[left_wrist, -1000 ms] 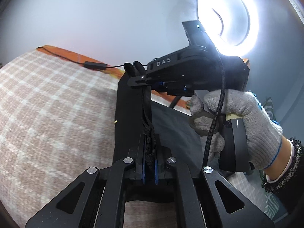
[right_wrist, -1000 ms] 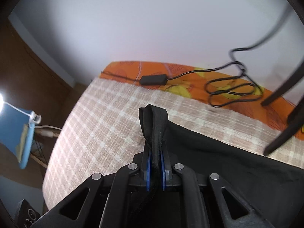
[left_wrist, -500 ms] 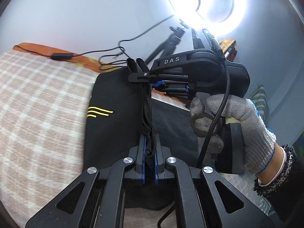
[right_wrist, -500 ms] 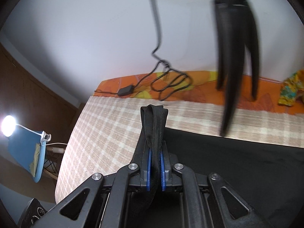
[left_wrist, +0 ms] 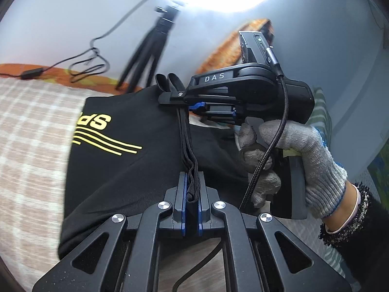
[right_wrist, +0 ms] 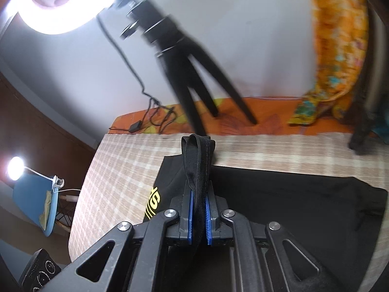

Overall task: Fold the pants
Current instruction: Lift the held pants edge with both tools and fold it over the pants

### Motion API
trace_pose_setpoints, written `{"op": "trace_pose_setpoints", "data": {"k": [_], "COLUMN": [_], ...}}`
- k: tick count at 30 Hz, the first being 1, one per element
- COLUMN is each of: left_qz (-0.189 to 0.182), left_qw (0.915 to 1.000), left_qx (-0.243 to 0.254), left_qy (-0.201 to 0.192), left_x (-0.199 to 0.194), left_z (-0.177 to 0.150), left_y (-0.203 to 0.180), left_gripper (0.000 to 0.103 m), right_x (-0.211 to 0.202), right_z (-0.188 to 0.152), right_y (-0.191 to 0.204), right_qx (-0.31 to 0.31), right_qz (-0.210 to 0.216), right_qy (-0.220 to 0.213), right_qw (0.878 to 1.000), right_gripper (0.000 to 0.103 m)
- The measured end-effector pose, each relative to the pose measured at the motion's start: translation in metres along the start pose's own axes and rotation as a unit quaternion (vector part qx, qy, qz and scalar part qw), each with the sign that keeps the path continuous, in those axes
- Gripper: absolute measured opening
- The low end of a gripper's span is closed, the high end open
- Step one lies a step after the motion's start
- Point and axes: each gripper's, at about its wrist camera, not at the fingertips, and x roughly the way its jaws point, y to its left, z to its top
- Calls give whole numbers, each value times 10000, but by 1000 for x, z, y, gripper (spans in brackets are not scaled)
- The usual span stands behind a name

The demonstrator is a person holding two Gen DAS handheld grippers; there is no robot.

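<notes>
Plainly, by label:
Pants: black pants with yellow lettering and stripes lie spread over the checked bedcover; a bunched edge of them is lifted off the cover between the two tools.
Left gripper: the left gripper has its blue-lined jaws nearly together, pinching a thin bundle of the black fabric edge.
Right gripper: the right gripper is likewise pressed narrow on a folded black band of the pants, which stands up in a loop above its fingertips.
Only in the left view: the right tool's body marked DAS, seen from the side, and the grey knit-gloved right hand on its handle; a taut strip of fabric runs from one set of jaws to the other; the wavy yellow stripes show in full.
Only in the right view: a blue chair with a small lamp beside the bed, and patterned orange cloth hanging at the wall.
Around: a black tripod carrying a ring light stands on the orange sheet beyond the bedcover, with a loose black cable beside it.
In the way: the right tool and glove cover the far right part of the pants in the left view.
</notes>
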Motion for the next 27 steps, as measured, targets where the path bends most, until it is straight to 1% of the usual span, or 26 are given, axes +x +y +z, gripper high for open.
{"op": "trace_pose_setpoints", "data": {"k": [5,11,18,27], "left_qz": [-121,-171,-241,-346], "left_qw": [9998,9992,9980,9957], "left_qx": [134,289,468,635], "left_qy": [118,227,362,573], "left_x": [18,40,71,109], "left_z": [-2,2,15,18], "left_y": [-24,-42,-53,-75], "left_gripper": [5,5,5,5], "right_x": [-15,-27,-40,-57], "right_z": [-3,-5,-9,-16], "right_y": [-19,-41,-68,-109], "right_qx": [84,80,183,370], "right_qz": [-20,-43,-56,-122], "right_qy": [-55,-68,-122,-153], "right_qw": [9999,9999,9997,9991], "right_gripper": [6,6,6,6]}}
